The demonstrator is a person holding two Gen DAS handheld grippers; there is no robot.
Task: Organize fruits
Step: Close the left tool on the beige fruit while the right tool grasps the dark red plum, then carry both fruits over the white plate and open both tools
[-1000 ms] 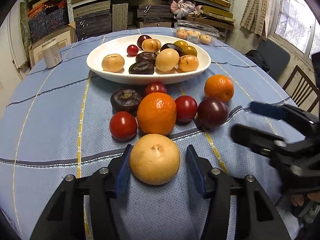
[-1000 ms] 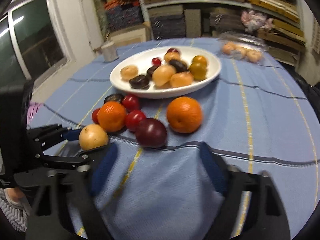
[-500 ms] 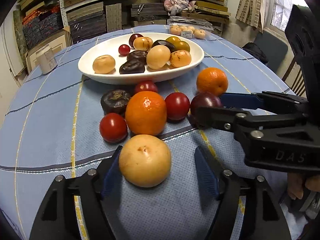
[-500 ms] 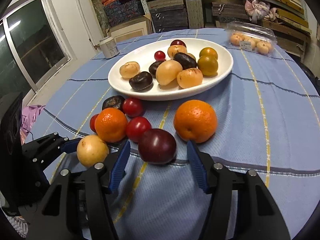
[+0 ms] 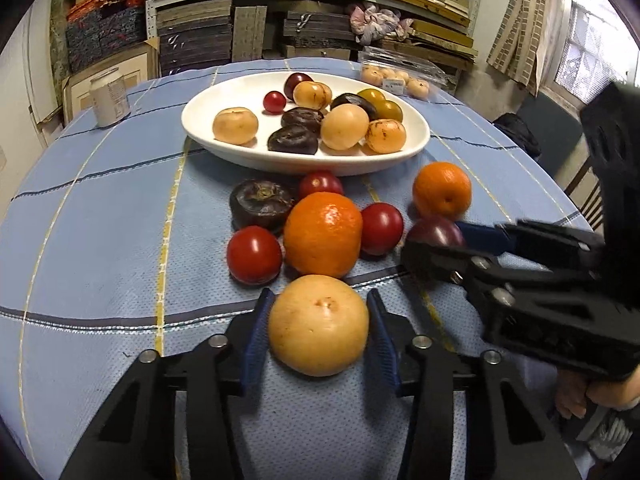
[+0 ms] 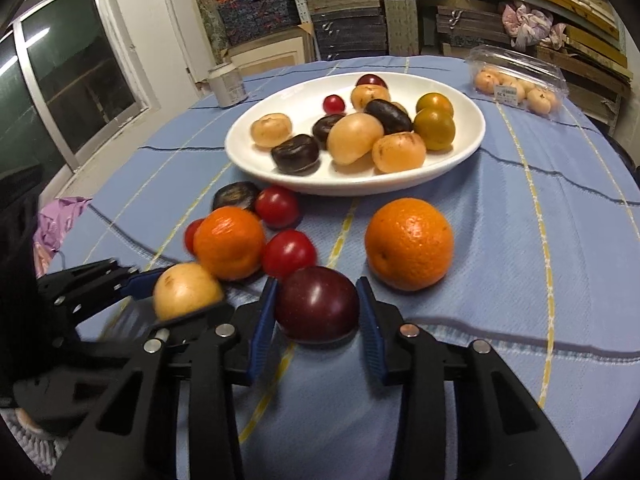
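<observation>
Blue checked cloth covers the desk (image 5: 100, 200). A white oval plate (image 5: 200, 120) sits in the upper centre of the left wrist view and carries pale yellow, dark brown, olive-green and small red fruits.

Left tongs (image 5: 318, 326): located at the lower centre of the left wrist view. The jaws are closing, and the blue pads sit against both sides of a pale yellow fruit (image 5: 318, 324), which rests on the cloth. In the right wrist view the same fruit (image 6: 186, 290) appears at the lower left.

Right tongs (image 6: 318, 306): located at the lower centre of the right wrist view. The jaws are closing on a dark red plum (image 6: 318, 304); the pads sit at its flanks, and the plum rests on the cloth. In the left wrist view the plum (image 5: 436, 232) lies at centre right, partly hidden behind the black fingers.

Loose fruit between the tongs and the plate: two oranges, one (image 5: 323, 234) just above the yellow fruit and one (image 5: 442, 190) further right; three red tomatoes; one dark brown fruit (image 5: 260, 202).

Upper left of the left wrist view: a tin can (image 5: 109, 96). Upper right: a clear plastic box of small pale fruits (image 5: 400, 74).
</observation>
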